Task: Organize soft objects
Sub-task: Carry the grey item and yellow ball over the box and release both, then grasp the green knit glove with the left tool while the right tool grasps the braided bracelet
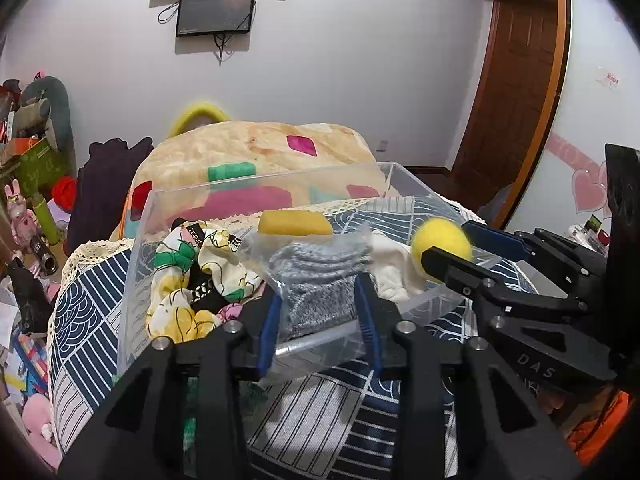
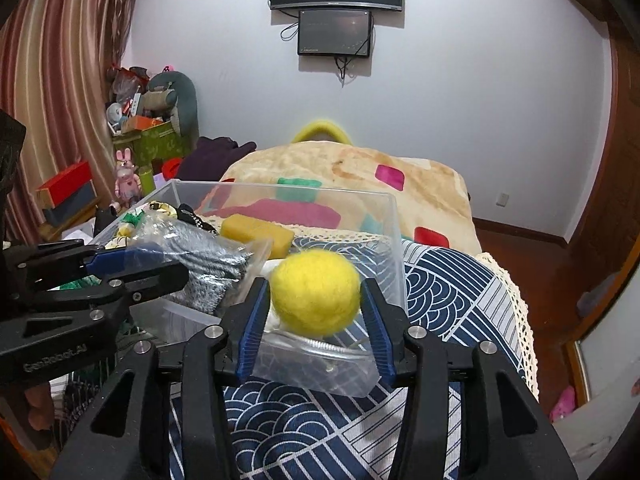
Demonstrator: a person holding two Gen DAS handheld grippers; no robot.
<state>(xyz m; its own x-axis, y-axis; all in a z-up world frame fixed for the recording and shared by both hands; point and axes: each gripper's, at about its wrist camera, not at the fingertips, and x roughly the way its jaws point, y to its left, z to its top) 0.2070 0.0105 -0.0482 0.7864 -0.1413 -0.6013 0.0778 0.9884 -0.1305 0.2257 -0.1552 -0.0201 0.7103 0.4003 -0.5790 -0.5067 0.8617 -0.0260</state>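
Note:
A clear plastic bin (image 1: 138, 240) (image 2: 394, 240) stands on a blue-and-white patterned cover. My left gripper (image 1: 320, 312) is shut on a clear bag of grey knit cloth (image 1: 316, 276) (image 2: 208, 256), held over the bin's near wall. My right gripper (image 2: 316, 300) is shut on a fuzzy yellow ball (image 2: 316, 292) (image 1: 442, 240), held above the bin's near right edge. In the bin lie a floral cloth (image 1: 188, 280), a yellow sponge (image 1: 294, 224) (image 2: 256, 234) and a white cloth (image 1: 394, 268).
A folded patchwork blanket (image 1: 256, 152) (image 2: 352, 176) lies behind the bin. Dark clothes (image 1: 100, 192) and toy clutter (image 2: 148, 128) fill the left side. A brown door (image 1: 516, 80) is at the right. Screens (image 2: 336, 8) hang on the wall.

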